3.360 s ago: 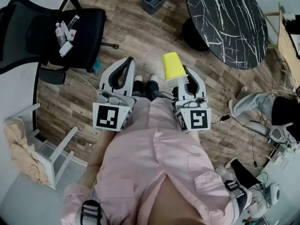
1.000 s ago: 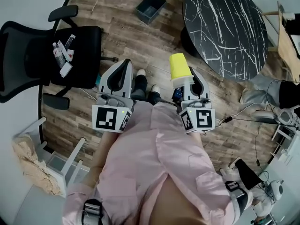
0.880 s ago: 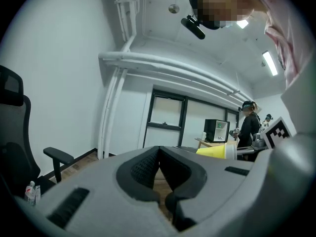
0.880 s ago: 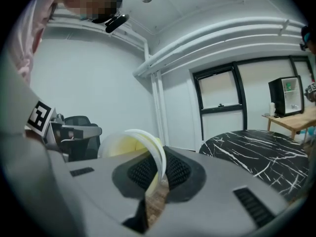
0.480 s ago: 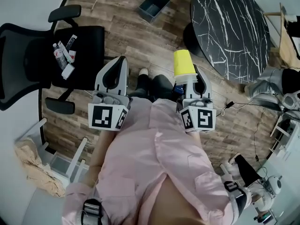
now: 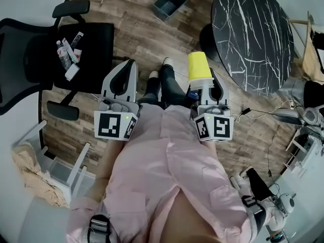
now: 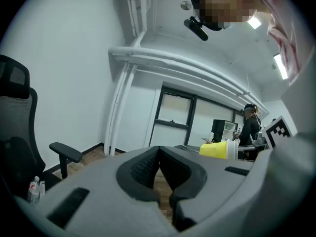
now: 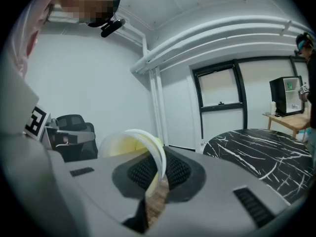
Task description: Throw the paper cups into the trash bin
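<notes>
One paper cup (image 6: 199, 67) rim-pinched in right gripper (image 6: 204, 85) above floor (image 6: 142, 32); left gripper (image 7: 159, 157) closed, empty.

Head view: bright, even indoor light, only faint soft shadows on wood floor (image 6: 136, 39). Centre sharp, strong fisheye bend twd edges. Both gripper views: black vignette at corners, heavy barrel distortion. Left gripper view: ceiling lights (image 7: 282, 65) glare at upper right. Right gripper view: paper cup (image 8: 126, 144) close to lens, rim soft & washed out; walls behind evenly lit, sharper.
</notes>
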The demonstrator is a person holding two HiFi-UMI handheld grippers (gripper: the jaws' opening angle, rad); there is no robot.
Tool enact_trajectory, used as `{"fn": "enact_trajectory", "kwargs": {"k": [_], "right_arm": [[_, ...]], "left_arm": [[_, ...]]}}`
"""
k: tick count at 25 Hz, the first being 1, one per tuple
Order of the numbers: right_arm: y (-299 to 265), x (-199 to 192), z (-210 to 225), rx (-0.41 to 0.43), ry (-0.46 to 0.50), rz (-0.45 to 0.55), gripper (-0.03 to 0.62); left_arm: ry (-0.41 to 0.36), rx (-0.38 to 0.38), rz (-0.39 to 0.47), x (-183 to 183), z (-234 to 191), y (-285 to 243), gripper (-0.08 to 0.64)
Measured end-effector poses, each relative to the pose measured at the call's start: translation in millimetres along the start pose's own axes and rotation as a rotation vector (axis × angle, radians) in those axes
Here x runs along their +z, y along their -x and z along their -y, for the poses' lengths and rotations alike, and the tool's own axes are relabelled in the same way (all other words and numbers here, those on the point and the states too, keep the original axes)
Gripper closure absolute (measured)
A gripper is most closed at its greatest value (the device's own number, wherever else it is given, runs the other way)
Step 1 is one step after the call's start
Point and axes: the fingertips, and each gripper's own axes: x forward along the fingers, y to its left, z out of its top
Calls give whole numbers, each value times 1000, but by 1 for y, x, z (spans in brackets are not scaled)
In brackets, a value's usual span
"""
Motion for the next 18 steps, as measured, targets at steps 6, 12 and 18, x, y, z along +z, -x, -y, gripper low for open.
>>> {"fn": "enact_trajectory", "kwargs": {"k": [6, 12, 18], "right_arm": [[-21, 8, 15, 18, -3, 0, 552], [-44, 21, 39, 31, -3, 20, 554], [-66, 32, 69, 36, -3, 29, 552]], "left_arm": [[8, 19, 15, 9, -1, -24, 545], [4, 27, 30, 18, 6, -56, 546], [7, 35, 52, 27, 13, -91, 545]]}}
